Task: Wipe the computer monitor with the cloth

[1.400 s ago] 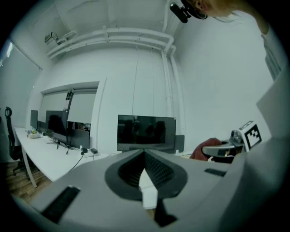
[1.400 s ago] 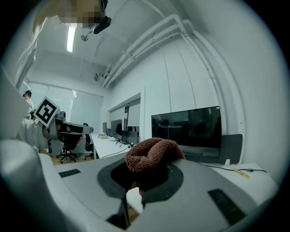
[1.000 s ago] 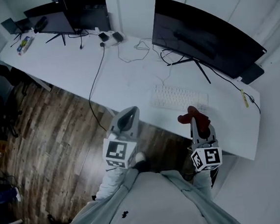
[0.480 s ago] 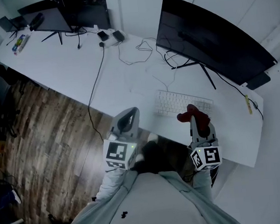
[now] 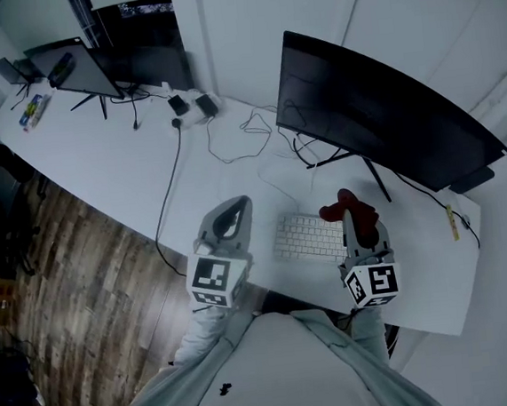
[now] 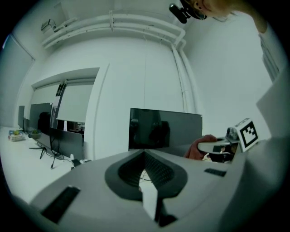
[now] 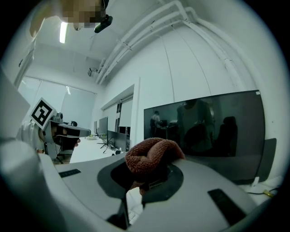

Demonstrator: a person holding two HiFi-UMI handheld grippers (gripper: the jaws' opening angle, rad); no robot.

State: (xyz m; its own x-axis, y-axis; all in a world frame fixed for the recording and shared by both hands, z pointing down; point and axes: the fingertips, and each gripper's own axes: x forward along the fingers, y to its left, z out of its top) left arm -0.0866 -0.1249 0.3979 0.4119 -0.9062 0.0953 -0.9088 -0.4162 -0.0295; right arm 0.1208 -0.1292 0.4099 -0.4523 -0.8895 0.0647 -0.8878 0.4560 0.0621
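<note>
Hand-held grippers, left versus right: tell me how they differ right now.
The right hand-held gripper is shut on the cloth; the left hand-held gripper is shut with nothing in it. The right one hangs at the right end of the keyboard, the left one off its left end. Both point toward the monitor.

Bunched red cloth [image 5: 350, 210], dark upright monitor [image 5: 378, 110]

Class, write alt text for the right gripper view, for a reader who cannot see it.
The right gripper is shut on a bunched reddish-brown cloth, held up facing a wide dark monitor that shows dim reflections. A white desk with more screens runs off to the left.
</note>
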